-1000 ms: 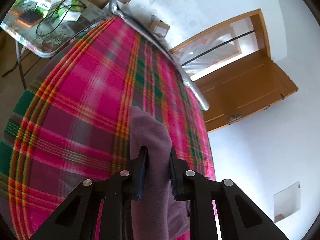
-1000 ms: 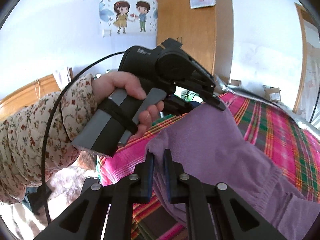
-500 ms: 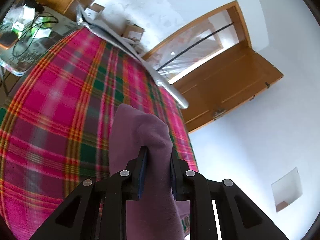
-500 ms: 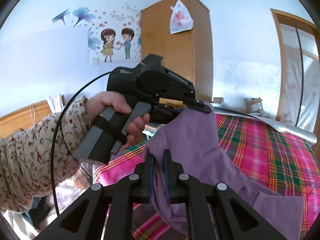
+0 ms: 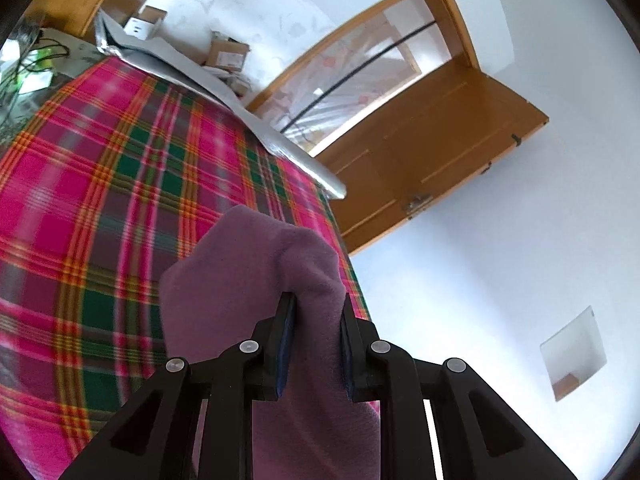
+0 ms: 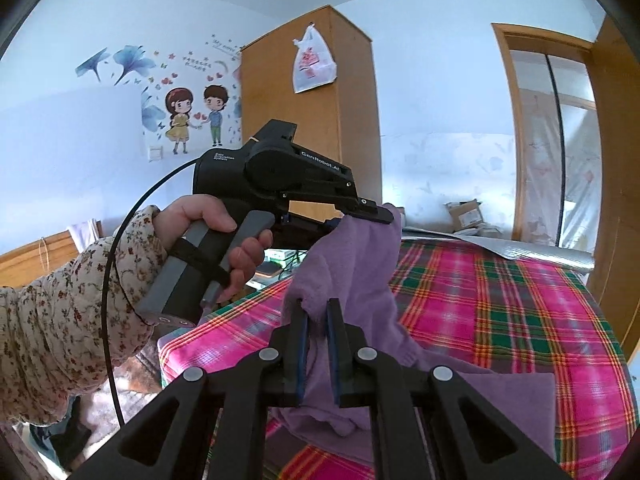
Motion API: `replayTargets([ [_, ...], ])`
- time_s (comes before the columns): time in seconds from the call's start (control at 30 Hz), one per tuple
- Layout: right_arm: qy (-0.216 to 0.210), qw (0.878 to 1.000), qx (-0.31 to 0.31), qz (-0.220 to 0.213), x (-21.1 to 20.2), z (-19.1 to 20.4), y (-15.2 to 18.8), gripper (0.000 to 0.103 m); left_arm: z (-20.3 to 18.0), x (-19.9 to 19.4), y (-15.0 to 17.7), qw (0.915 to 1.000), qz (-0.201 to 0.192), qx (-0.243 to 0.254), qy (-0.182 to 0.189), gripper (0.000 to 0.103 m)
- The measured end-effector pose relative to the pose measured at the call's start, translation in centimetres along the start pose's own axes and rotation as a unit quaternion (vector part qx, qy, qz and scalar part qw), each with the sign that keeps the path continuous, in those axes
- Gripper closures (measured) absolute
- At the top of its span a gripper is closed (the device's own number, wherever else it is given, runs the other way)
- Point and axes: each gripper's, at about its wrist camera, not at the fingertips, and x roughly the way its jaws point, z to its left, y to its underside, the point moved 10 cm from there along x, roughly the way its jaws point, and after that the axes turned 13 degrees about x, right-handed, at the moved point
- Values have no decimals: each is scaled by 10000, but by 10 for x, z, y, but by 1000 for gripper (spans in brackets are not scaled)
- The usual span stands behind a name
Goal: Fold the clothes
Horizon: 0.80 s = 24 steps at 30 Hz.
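both claws clamped on the purple garment [image 6: 352, 264]: left claw [image 5: 314, 312], right claw [image 6: 316, 312], fabric lifted above the plaid bed [image 6: 520, 304] below.

White walls [image 6: 432, 80], wooden wardrobe [image 6: 312, 92]

grippers: two, the left gripper [image 5: 314, 344] and the right gripper [image 6: 316, 348]
purple garment [image 6: 352, 264]: one, between both pairs of fingers
plaid bedspread [image 5: 100, 184]: one, below
cardboard boxes [image 5: 228, 50]: two, far ahead
wardrobe [image 6: 308, 120]: one
plastic bag [image 6: 312, 62]: one
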Motion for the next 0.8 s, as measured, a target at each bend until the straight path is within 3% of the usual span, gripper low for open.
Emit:
replayTargets([
  [0.8,733,9945,713,-243,-59,-103,-4,94,-73,108,8,9958,644,353,546,82],
])
